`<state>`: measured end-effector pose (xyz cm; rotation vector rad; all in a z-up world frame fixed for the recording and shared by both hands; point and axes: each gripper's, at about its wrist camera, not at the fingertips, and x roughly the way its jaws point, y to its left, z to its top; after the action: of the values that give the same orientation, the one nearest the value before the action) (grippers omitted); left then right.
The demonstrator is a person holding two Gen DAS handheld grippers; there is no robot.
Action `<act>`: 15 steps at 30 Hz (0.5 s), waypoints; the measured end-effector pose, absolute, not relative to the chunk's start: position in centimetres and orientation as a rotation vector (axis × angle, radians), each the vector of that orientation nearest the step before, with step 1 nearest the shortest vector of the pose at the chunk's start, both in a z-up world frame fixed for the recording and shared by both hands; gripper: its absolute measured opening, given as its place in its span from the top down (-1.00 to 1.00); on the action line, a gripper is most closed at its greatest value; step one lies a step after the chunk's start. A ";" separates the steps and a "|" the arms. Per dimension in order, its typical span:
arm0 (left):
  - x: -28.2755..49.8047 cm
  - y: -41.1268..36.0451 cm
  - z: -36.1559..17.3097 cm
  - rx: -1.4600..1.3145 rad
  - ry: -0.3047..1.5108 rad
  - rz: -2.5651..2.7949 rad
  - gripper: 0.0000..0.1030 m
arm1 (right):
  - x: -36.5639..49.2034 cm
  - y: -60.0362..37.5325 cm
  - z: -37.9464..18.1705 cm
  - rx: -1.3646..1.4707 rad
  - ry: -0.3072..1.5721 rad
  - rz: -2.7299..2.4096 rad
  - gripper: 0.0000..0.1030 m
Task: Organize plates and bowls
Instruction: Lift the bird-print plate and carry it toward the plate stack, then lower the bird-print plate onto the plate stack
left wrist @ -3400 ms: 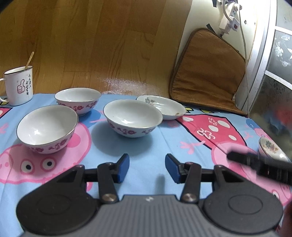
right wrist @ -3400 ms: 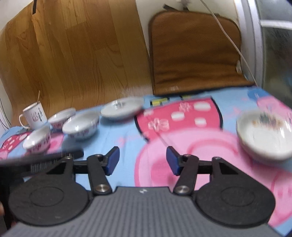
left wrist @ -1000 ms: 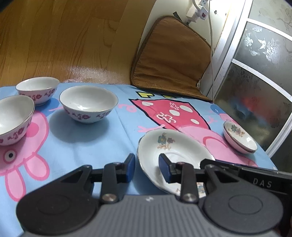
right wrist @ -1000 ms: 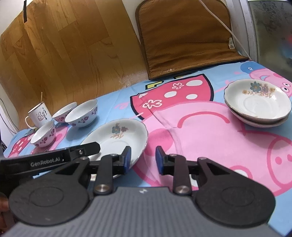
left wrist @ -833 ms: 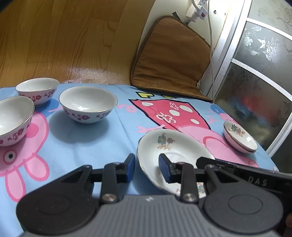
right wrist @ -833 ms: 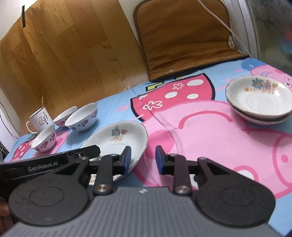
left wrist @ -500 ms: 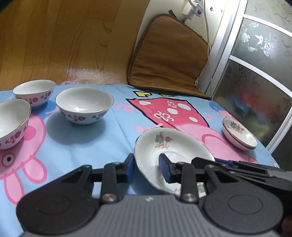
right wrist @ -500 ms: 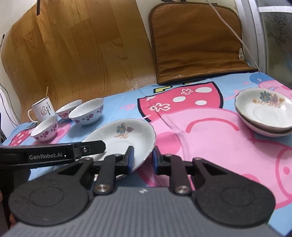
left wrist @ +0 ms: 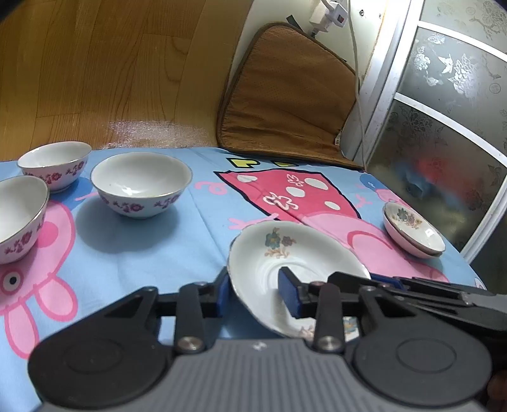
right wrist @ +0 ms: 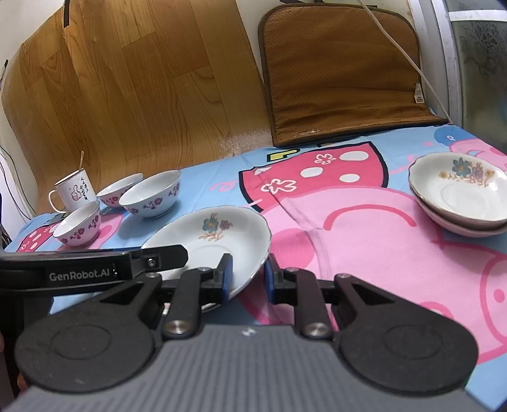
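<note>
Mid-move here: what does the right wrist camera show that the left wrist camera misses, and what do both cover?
Only the right wrist view shows the white enamel mug with a thumbs-up print, holding a thin stick, behind the three bowls. Only the left wrist view shows the white wall plug and the frosted glass door. Both show the white floral plate, gripped on opposite rim edges by the left claw and the right claw, plus the purple-flowered white bowls, the stacked pair of floral plates and the brown cushion.

Three bowls, three plates (two stacked), one mug, one cushion
</note>
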<state>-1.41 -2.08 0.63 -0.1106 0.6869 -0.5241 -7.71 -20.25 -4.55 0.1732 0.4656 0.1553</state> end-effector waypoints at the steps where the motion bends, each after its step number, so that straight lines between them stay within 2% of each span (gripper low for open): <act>1: -1.3 -2.0 0.6 -0.119 0.688 -0.519 0.52 | -7.7 -20.2 -4.6 0.171 0.465 0.153 0.54; 5: -0.9 -1.2 0.5 -0.170 0.700 -0.522 0.65 | -7.8 -20.0 -4.6 0.167 0.459 0.143 0.55; 15: -1.2 -2.3 1.4 -0.169 0.702 -0.537 0.65 | -8.6 -20.2 -3.8 0.141 0.435 0.103 0.56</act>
<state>-1.23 -2.33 1.37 -0.1694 0.7024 -0.5373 -8.60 -20.16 -3.79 0.1412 0.4351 0.1029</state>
